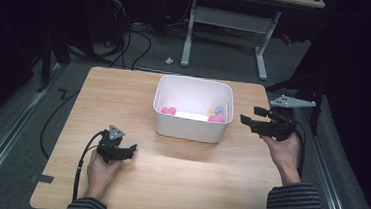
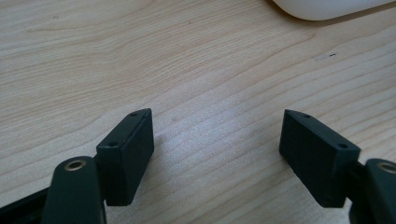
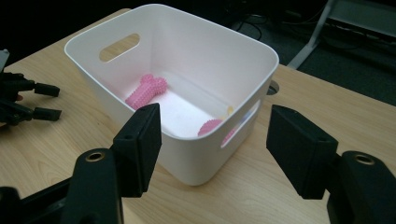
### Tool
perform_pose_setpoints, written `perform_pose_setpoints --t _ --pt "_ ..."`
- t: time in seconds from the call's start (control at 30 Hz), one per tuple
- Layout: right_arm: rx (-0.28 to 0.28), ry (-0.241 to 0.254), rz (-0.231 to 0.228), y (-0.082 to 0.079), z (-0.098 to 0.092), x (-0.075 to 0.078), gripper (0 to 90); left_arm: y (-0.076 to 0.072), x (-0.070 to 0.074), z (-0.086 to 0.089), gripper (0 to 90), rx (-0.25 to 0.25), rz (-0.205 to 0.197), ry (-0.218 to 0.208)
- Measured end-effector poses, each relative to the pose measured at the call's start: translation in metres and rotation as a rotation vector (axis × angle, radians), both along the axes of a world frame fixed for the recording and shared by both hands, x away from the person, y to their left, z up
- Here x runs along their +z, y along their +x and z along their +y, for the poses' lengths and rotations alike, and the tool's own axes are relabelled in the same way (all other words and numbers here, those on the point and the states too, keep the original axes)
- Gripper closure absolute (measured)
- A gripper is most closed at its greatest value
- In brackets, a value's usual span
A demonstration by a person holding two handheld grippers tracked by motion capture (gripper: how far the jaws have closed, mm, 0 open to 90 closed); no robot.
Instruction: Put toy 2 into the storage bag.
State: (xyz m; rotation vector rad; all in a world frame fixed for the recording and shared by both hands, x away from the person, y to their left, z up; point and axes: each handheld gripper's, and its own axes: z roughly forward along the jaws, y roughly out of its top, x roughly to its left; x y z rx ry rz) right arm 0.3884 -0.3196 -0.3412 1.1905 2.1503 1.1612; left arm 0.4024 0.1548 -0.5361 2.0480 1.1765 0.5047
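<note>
The left hand-held gripper (image 1: 128,151) rests low on the wooden bench (image 1: 193,175), jaws spread with bare wood between them; the white plastic bin (image 1: 191,130) stands ahead of it, a little to its right. The right hand-held gripper (image 1: 250,116) hovers just beside the bin's right wall, jaws apart and gripping nothing, pointing at the bin. In the right gripper view the bin (image 3: 187,154) sits straight ahead of these jaws. Inside lie a pink bone-shaped toy (image 3: 145,91) on the far side, another pink toy (image 3: 208,127) against the near wall, and a small yellow piece (image 3: 230,110) next to it.
</note>
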Motion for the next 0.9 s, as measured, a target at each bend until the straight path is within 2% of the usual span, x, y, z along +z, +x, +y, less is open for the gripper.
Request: perform_pose_setpoints --t 0.3,0.33,0.43,0.5,0.57,0.73,0.8,0.9 --pt "-0.053 0.003 -0.007 -0.024 -0.024 -0.010 36.9 0.000 0.000 -0.001 26.3 0.002 -0.001 0.005" --pt "-0.056 0.018 -0.005 -0.027 -0.027 -0.014 37.1 0.000 0.000 -0.001 26.3 0.001 -0.001 0.005" --pt "-0.076 -0.006 -0.008 -0.032 -0.032 -0.023 37.3 0.000 0.000 -0.001 25.4 -0.016 -0.001 0.005" --pt "-0.078 0.014 -0.002 -0.036 -0.035 -0.028 37.3 0.000 0.000 -0.001 25.2 -0.019 0.000 0.005" --pt "-0.089 0.005 -0.019 -0.041 -0.036 -0.034 37.5 -0.001 0.000 -0.001 25.1 -0.020 0.000 0.006" --pt "-0.102 0.030 -0.007 -0.049 -0.040 -0.051 37.6 0.000 0.000 -0.002 24.5 -0.019 0.002 0.007" --pt "-0.113 0.045 -0.001 -0.051 -0.043 -0.057 37.6 0.001 0.000 -0.001 20.3 -0.006 0.006 0.007" --pt "-0.134 0.061 0.010 -0.053 -0.048 -0.067 37.6 0.000 0.000 -0.002 19.6 -0.011 0.005 0.007"
